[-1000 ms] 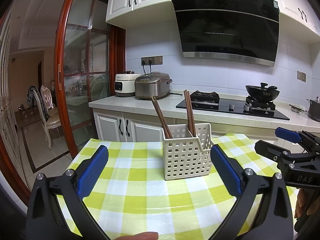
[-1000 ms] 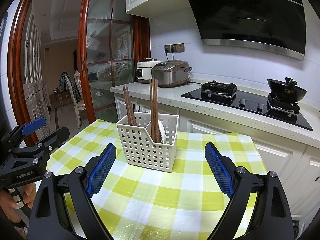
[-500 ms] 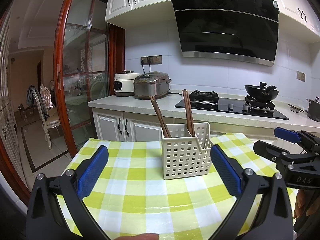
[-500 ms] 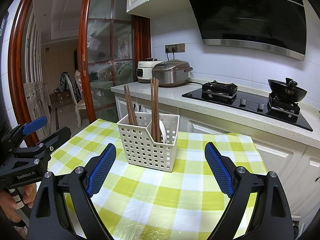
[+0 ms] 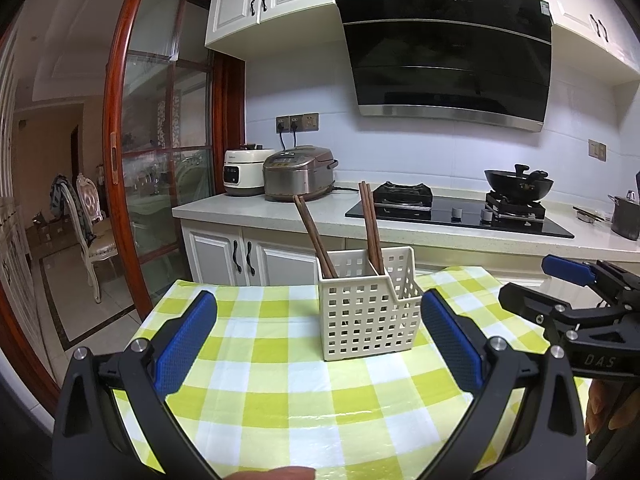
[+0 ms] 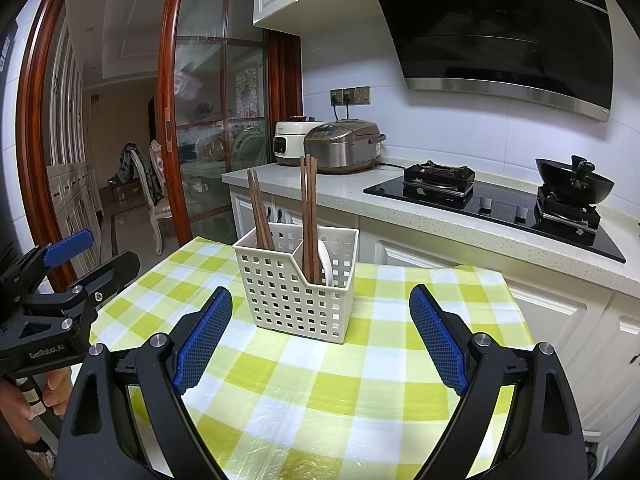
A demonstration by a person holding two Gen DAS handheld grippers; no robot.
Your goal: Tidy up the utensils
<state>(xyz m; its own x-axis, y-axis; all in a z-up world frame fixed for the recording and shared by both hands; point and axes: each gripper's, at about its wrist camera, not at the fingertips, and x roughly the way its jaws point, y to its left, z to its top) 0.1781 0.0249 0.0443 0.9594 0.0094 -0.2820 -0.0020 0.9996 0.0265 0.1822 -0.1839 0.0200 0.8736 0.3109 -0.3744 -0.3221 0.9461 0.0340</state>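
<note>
Hardly anything has moved over the last second: both grippers hang where they were above the near end of the table (image 5: 280,392), and the basket (image 5: 368,312) has only drifted a touch in each view. Left gripper (image 5: 318,344) has its blue pads (image 5: 186,344) spread wide, nothing between them and nothing touching them; the basket sits beyond its tips, closer to the right-hand pad. Right gripper (image 6: 320,336) is likewise spread wide and empty, with the basket standing beyond and between its pads (image 6: 438,344), apart from both. Each tool shows at the edge of the other's view, and a hand (image 6: 20,404) grips the left one's handle. White and perforated, the basket stands upright on the green-and-white checked cloth, toward the far end of the table, split into two compartments by a divider. One pair of chopsticks (image 5: 314,236) stands in the left compartment with its long axis leaning, tips down in the basket and upper ends tilted up and to the left. Another pair (image 5: 370,226) stands in the right compartment nearly upright, leaning only slightly left at the top. From the right wrist view a white spoon (image 6: 326,266) rests in that right compartment just beside the upright pair. Behind the table runs the counter (image 5: 260,210).
</note>
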